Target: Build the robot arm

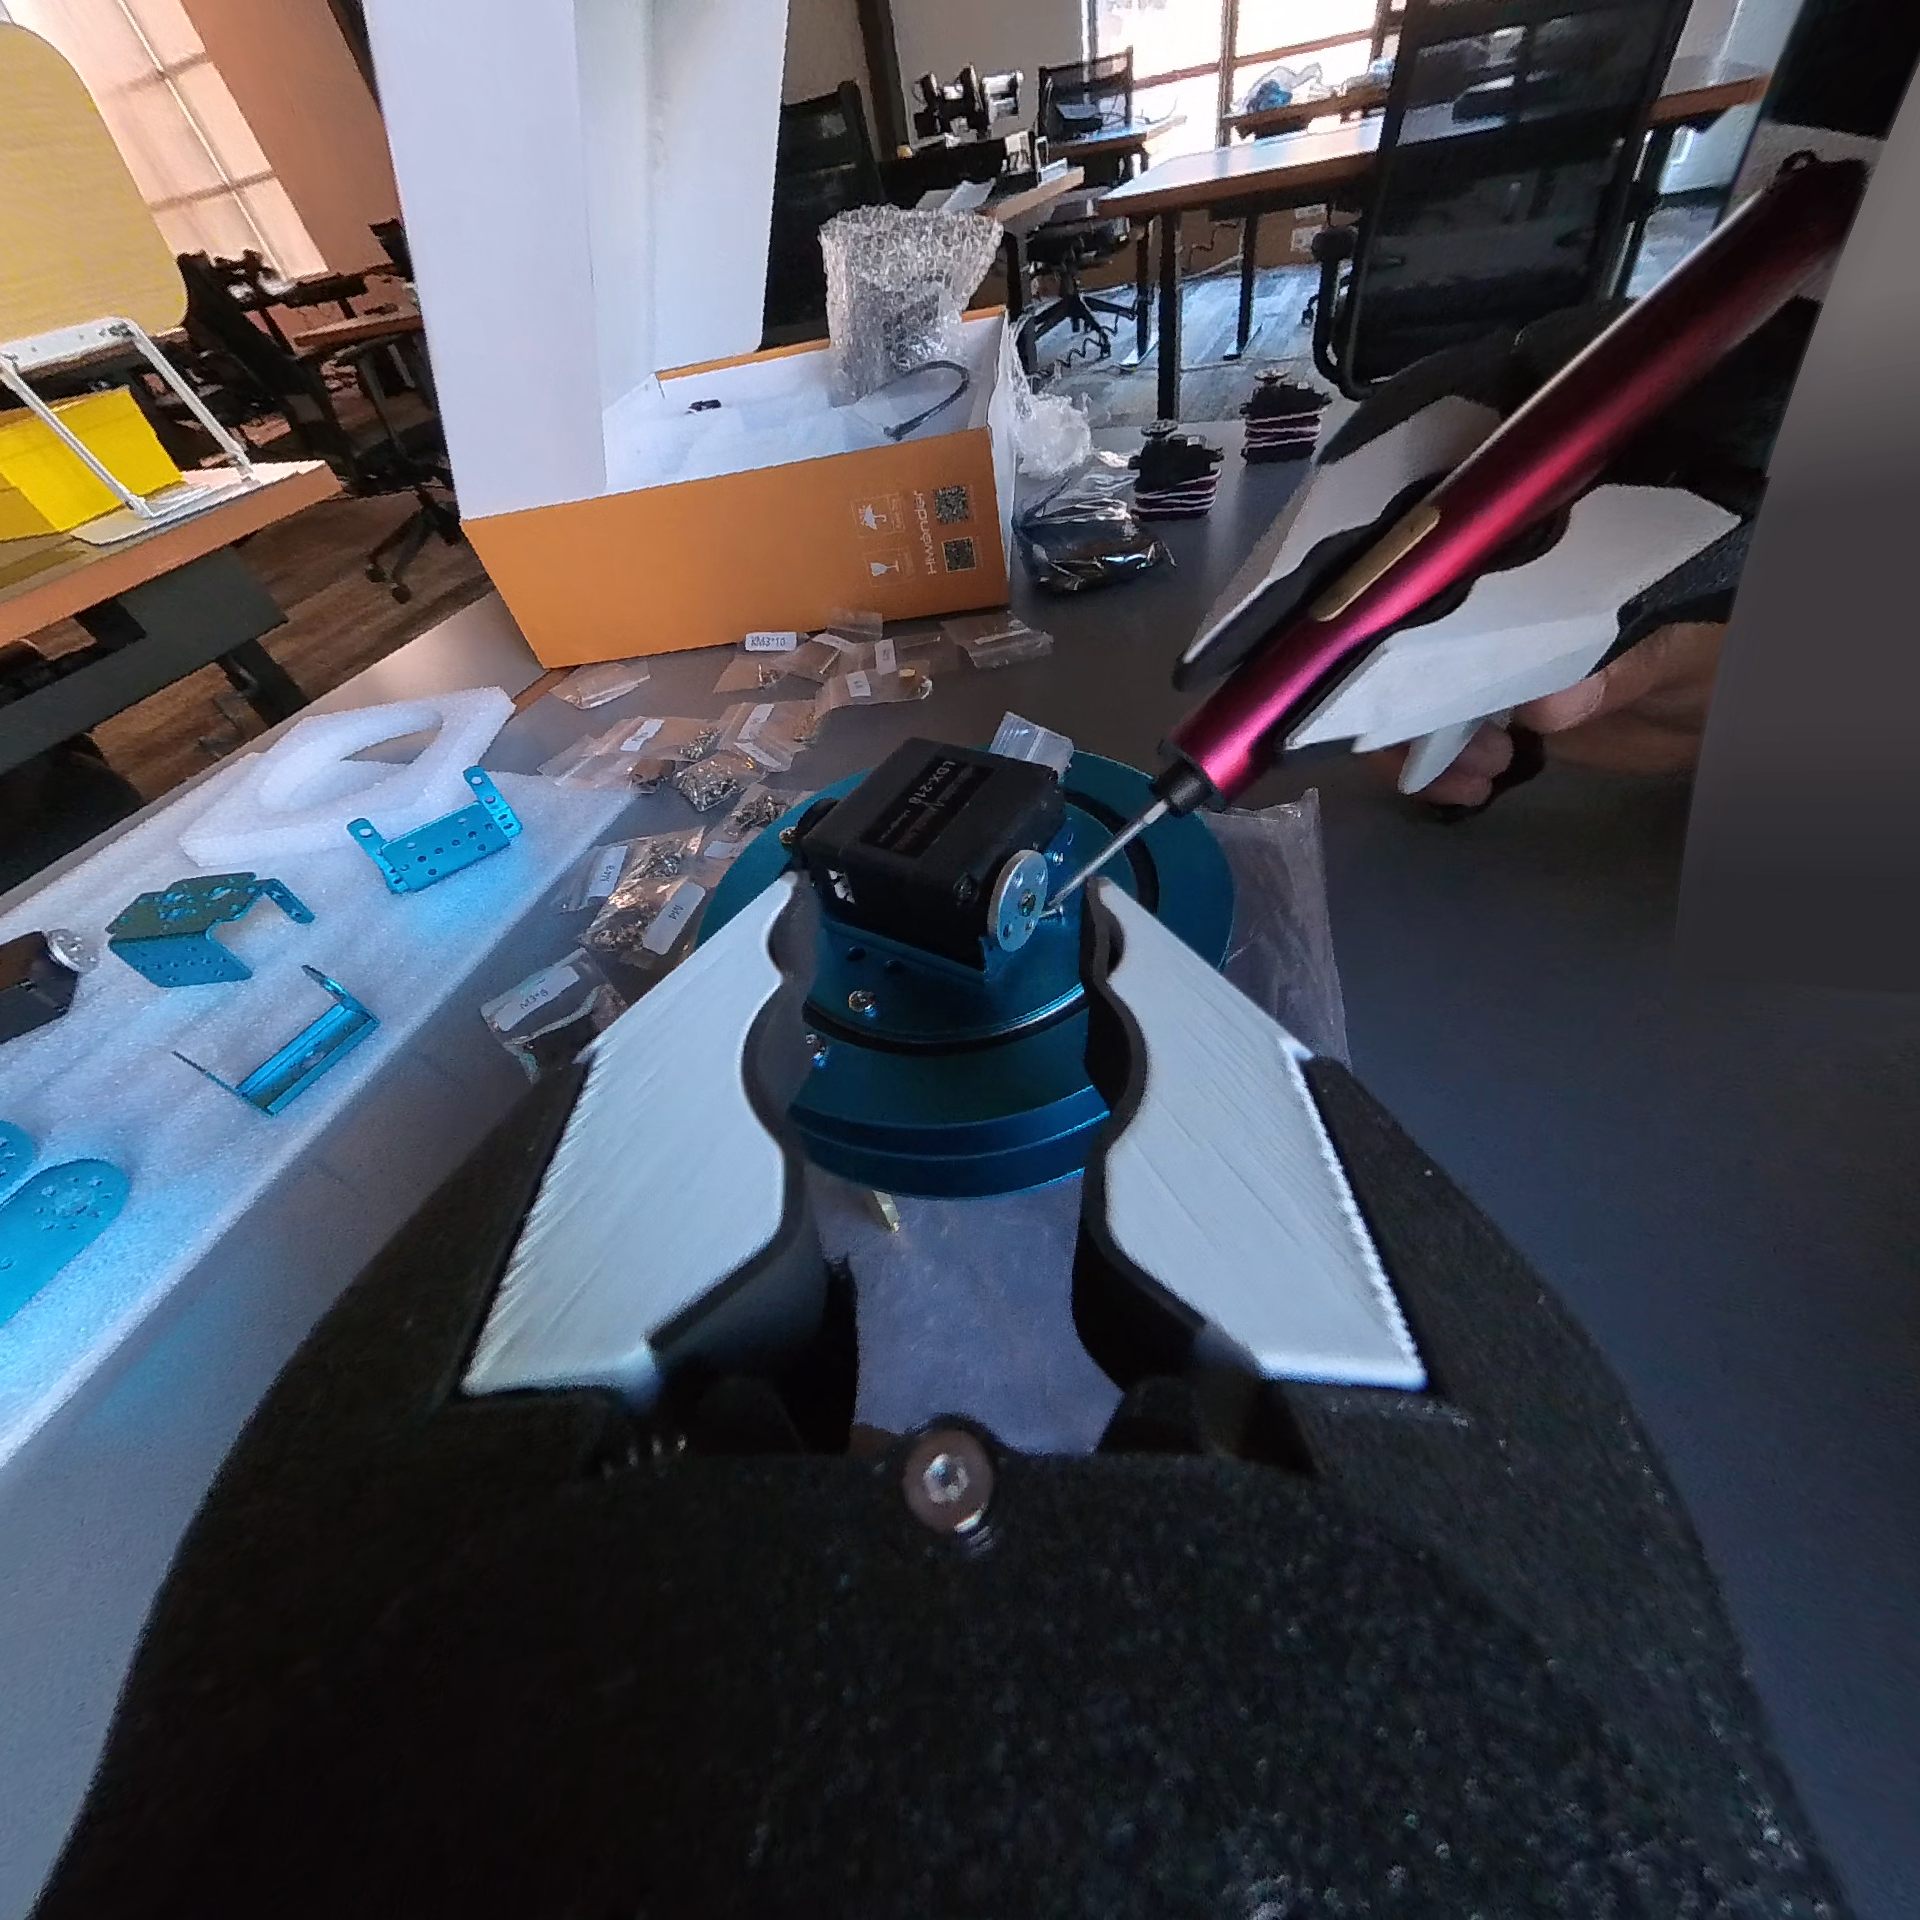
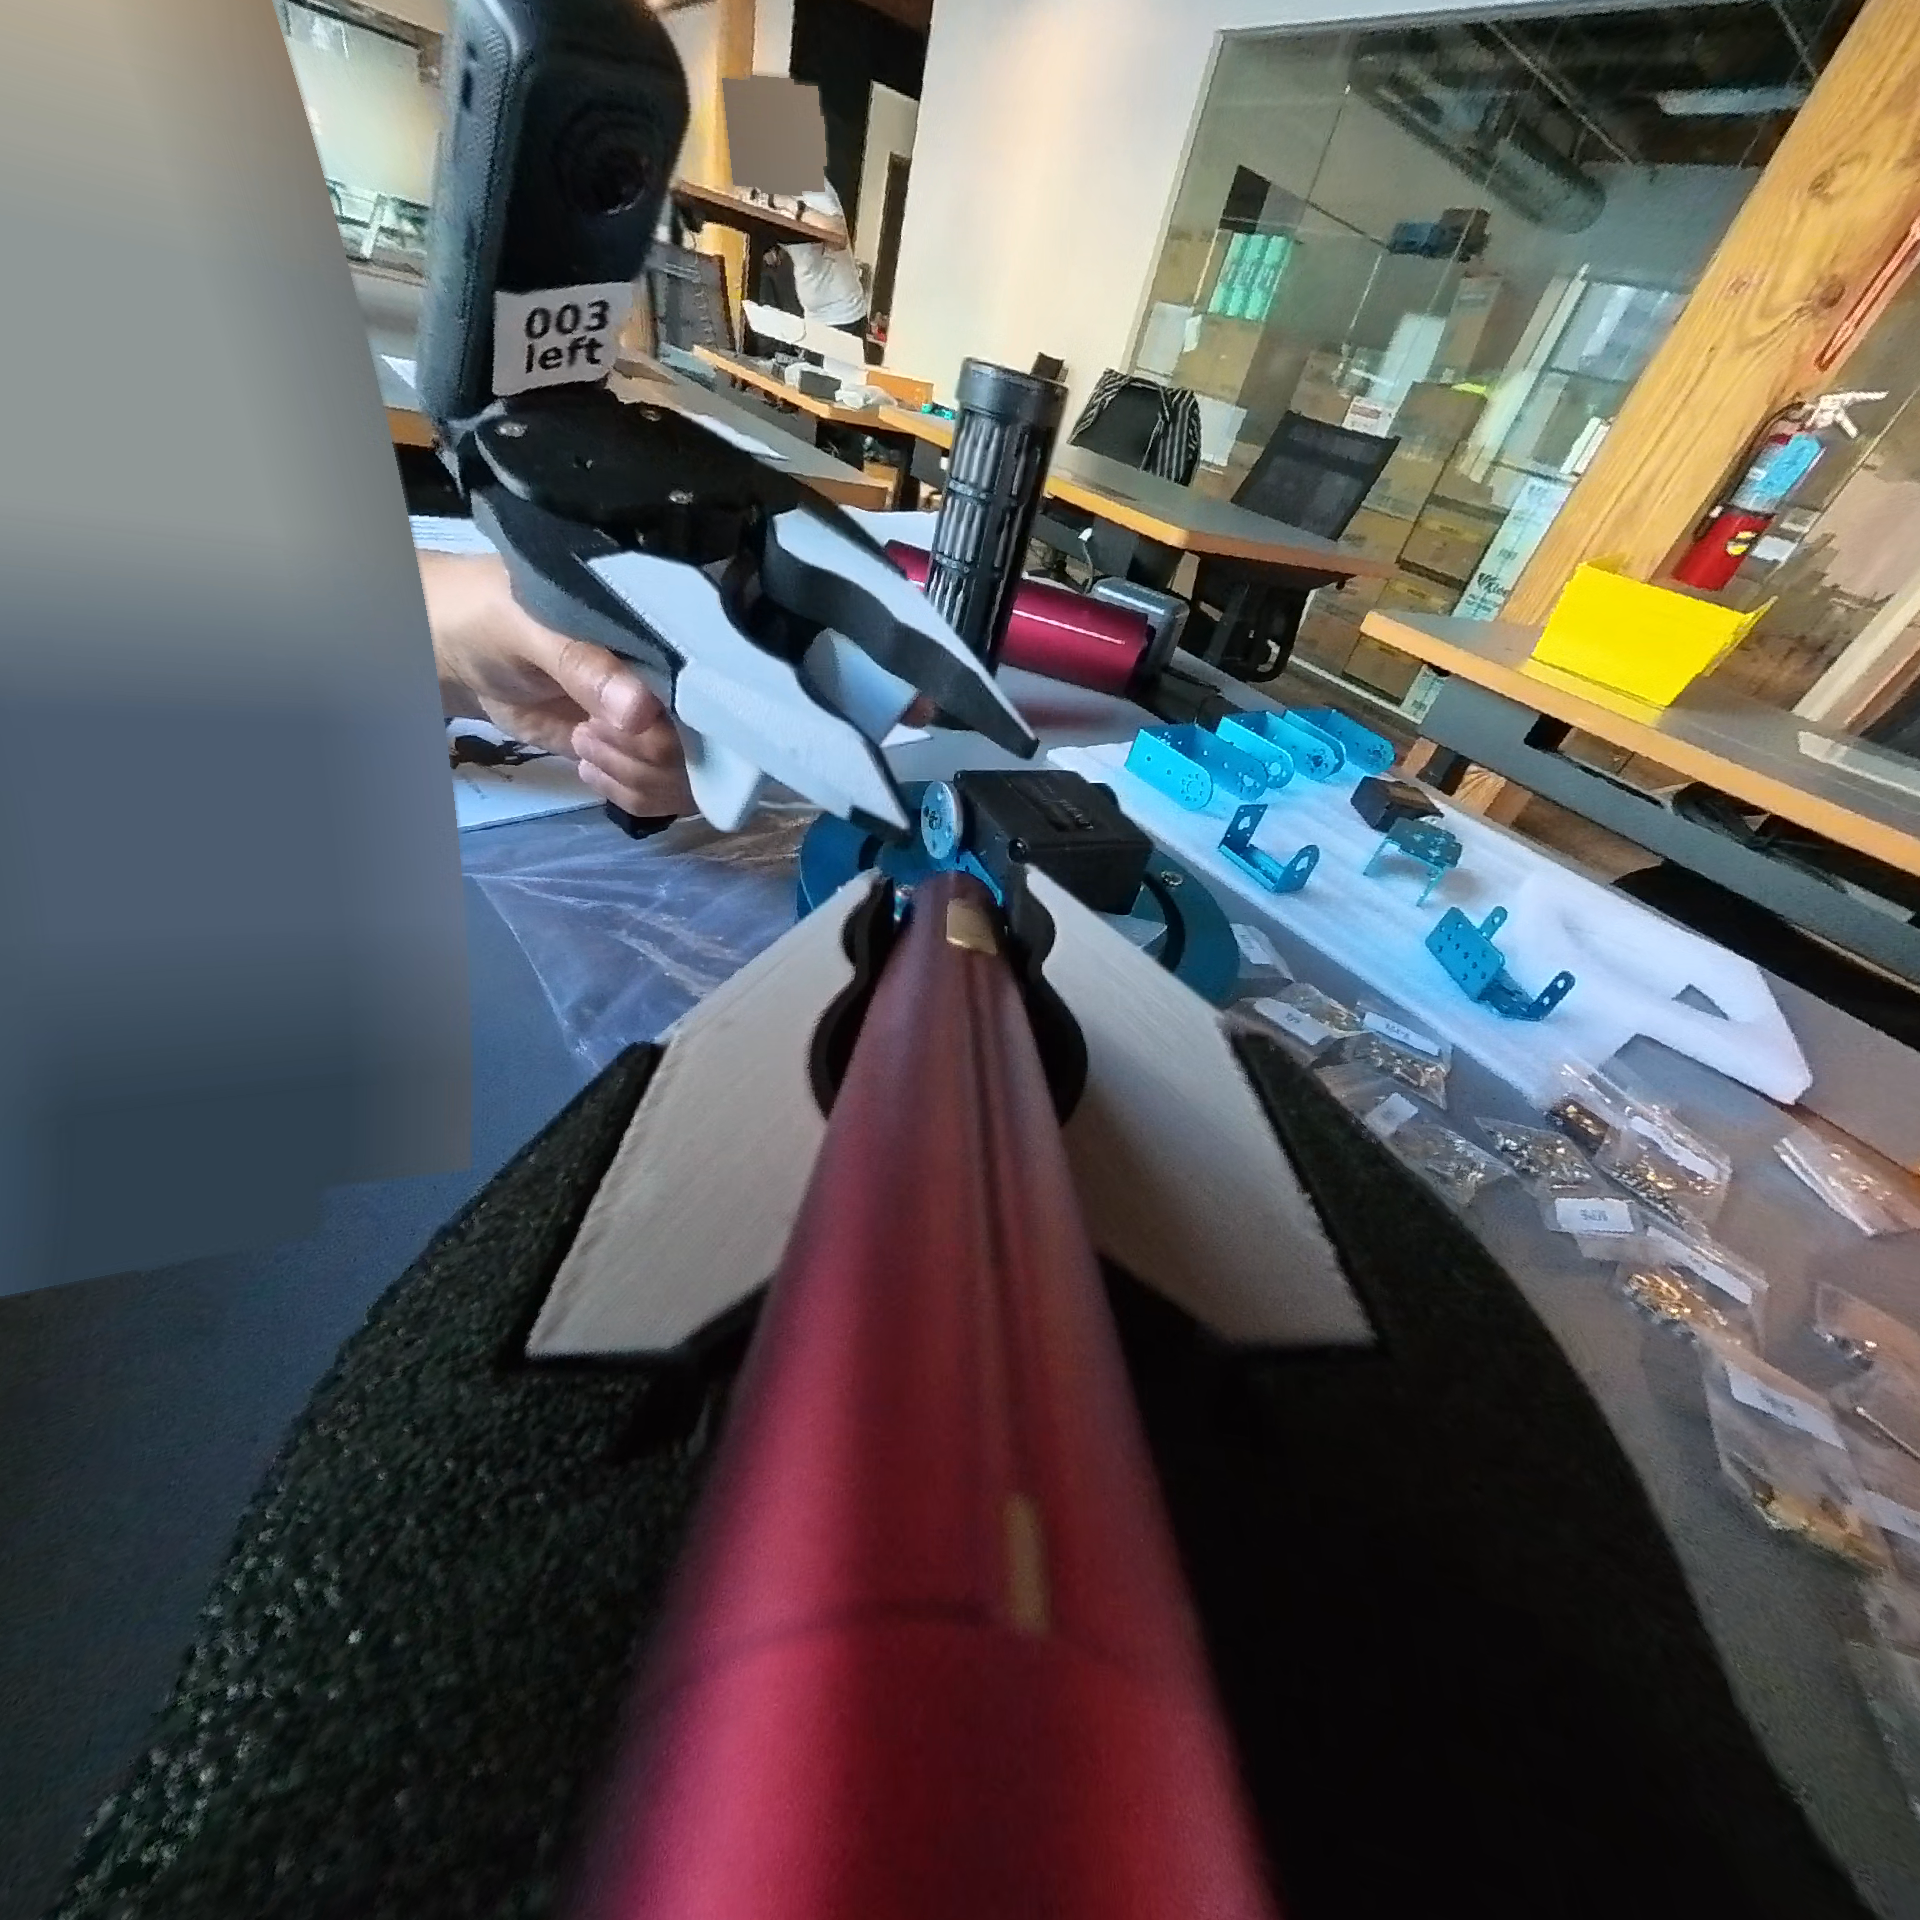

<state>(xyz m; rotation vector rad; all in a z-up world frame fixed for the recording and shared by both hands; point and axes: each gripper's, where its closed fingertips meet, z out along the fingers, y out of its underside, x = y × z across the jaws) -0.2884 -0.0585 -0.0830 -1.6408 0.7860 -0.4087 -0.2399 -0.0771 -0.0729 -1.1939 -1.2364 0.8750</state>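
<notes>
A black servo (image 1: 935,831) sits tilted in a blue bracket on a round blue base (image 1: 935,1132). A silver horn (image 1: 1013,894) is on the servo's side. My left gripper (image 1: 945,904) is open, with its white fingers on either side of the servo and bracket. My right gripper (image 1: 1247,717) is shut on a red electric screwdriver (image 1: 1475,509). The screwdriver's thin bit touches the horn. In the right wrist view the screwdriver (image 2: 935,1351) runs between my right gripper's (image 2: 956,904) fingers toward the horn (image 2: 940,816) and servo (image 2: 1060,826). The left gripper (image 2: 966,779) hovers just over the servo there.
Several small bags of screws (image 1: 644,914) lie left of and behind the base. Blue metal brackets (image 1: 436,831) rest on white foam (image 1: 343,769). An open orange box (image 1: 748,540) and two more servos (image 1: 1174,473) stand behind. A black bit holder (image 2: 997,499) stands upright.
</notes>
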